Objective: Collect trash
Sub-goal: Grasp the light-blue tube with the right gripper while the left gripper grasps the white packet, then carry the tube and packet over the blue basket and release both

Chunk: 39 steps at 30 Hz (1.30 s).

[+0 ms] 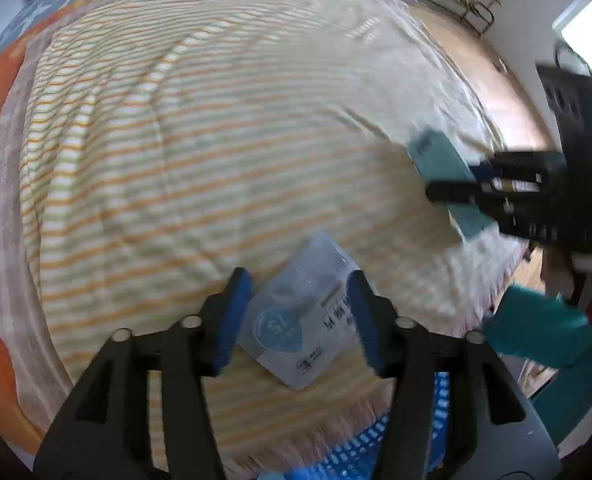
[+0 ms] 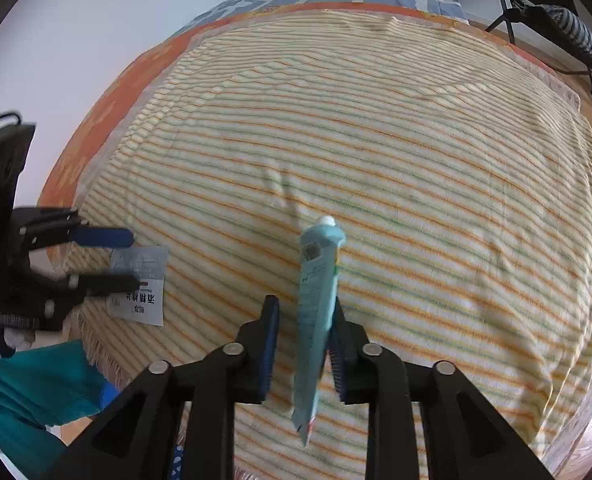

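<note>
Striped blanket (image 2: pixel 376 168) spread over bed. Left gripper (image 1: pixel 298 314) points down, jaws parted wide around a clear printed sachet (image 1: pixel 304 320) lying flat near the fringed edge, at 6 o'clock in left view; pads not pressing it. Right gripper (image 2: pixel 304 344): jaws narrowly apart, teal tube (image 2: pixel 316 320) between them, against the right pad, cap toward 12 o'clock; grip uncertain.

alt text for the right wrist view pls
The right tool straddles a teal tube, its left pad clear of it, above a striped blanket. At left, the left tool reaches over a printed sachet near the fringed edge.
</note>
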Each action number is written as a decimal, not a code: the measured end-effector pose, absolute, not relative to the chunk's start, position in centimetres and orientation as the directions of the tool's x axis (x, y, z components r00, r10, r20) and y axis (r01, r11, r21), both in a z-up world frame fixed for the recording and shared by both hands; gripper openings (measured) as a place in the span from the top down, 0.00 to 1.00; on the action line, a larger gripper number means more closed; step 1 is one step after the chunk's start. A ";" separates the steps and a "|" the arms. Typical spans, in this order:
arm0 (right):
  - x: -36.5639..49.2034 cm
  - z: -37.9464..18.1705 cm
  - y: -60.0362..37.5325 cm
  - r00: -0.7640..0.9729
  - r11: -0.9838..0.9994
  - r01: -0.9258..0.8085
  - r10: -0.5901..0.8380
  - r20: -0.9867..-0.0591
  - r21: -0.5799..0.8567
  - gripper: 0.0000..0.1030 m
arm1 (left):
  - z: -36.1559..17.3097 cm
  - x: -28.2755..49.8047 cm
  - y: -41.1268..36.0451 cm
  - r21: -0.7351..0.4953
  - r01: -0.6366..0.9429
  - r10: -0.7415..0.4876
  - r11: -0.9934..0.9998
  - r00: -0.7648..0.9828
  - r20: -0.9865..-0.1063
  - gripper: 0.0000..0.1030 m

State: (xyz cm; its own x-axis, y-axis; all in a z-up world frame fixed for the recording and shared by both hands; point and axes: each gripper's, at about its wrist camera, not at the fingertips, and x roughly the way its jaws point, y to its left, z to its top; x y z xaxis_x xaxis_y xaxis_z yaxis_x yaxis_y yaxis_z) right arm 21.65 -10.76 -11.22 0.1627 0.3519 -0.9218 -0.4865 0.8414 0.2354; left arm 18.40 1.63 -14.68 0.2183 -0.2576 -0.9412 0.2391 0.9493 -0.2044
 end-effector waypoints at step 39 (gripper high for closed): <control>15.4 -6.7 -10.7 0.335 0.860 -0.476 0.369 -0.867 0.182 0.96 | -10.0 10.7 3.0 0.015 0.259 -0.085 0.966 0.371 -0.925 0.51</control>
State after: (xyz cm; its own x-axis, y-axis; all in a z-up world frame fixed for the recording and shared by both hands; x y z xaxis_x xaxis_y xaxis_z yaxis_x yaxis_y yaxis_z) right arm 15.36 -10.66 -6.70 0.3350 0.3686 -0.8671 -0.4764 0.8603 0.1816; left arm 10.67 2.99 -9.99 0.3705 -0.0847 -0.9250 0.2591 0.9657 0.0153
